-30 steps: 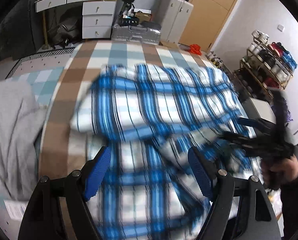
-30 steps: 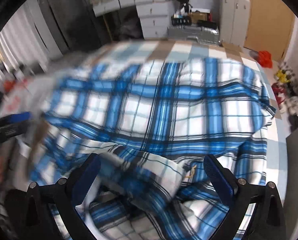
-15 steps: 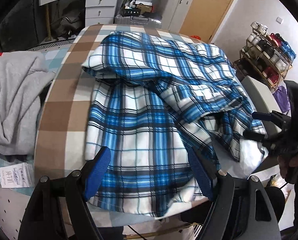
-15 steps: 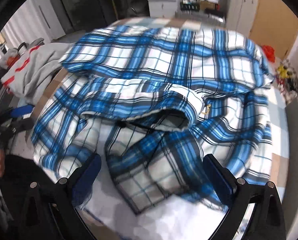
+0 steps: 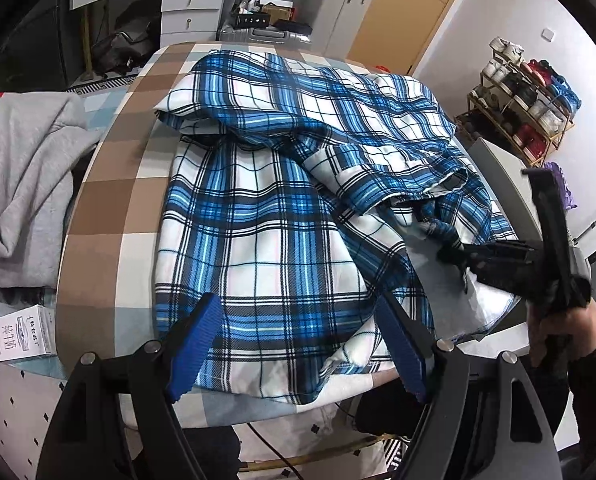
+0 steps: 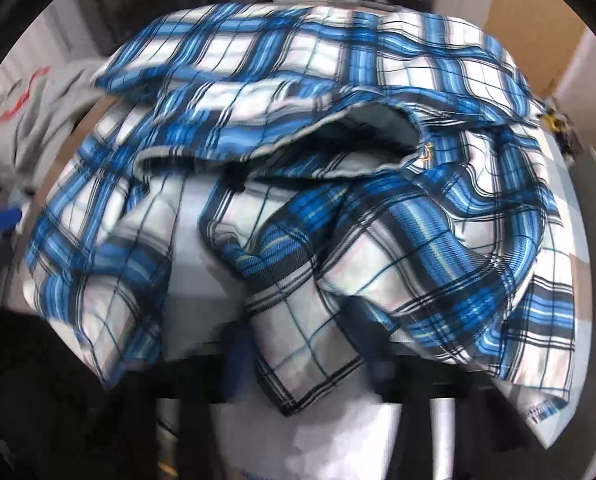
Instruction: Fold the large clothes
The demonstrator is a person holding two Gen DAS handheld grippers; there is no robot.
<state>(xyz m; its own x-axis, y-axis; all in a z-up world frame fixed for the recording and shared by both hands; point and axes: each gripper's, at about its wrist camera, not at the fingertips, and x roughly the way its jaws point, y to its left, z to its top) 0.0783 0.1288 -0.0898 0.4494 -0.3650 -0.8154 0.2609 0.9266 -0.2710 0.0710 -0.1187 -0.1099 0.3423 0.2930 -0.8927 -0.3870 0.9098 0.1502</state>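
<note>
A large blue and white plaid shirt (image 5: pixel 266 216) lies rumpled on the checked table (image 5: pixel 110 200), its far half folded over toward me. My left gripper (image 5: pixel 298 348) hovers over the shirt's near hem, jaws open and holding nothing. At the table's right edge my right gripper (image 5: pixel 450 254) is held by a hand (image 5: pixel 558 332). Its jaws are closing on a bunched strip of the shirt. In the right wrist view the plaid shirt (image 6: pixel 338 240) fills the frame and a flap hangs over the fingers, hiding them.
A grey sweatshirt (image 5: pixel 22 168) is heaped at the left of the table, with a small white box (image 5: pixel 18 334) near the front left edge. A shoe rack (image 5: pixel 526 108) stands to the right. White drawers (image 5: pixel 186 4) and a silver case (image 5: pixel 258 34) stand behind.
The shirt has stopped swinging and has settled on the table. My right gripper has come down to the right edge and gone from wide open to pinched on cloth. The left has dropped slightly, still open.
</note>
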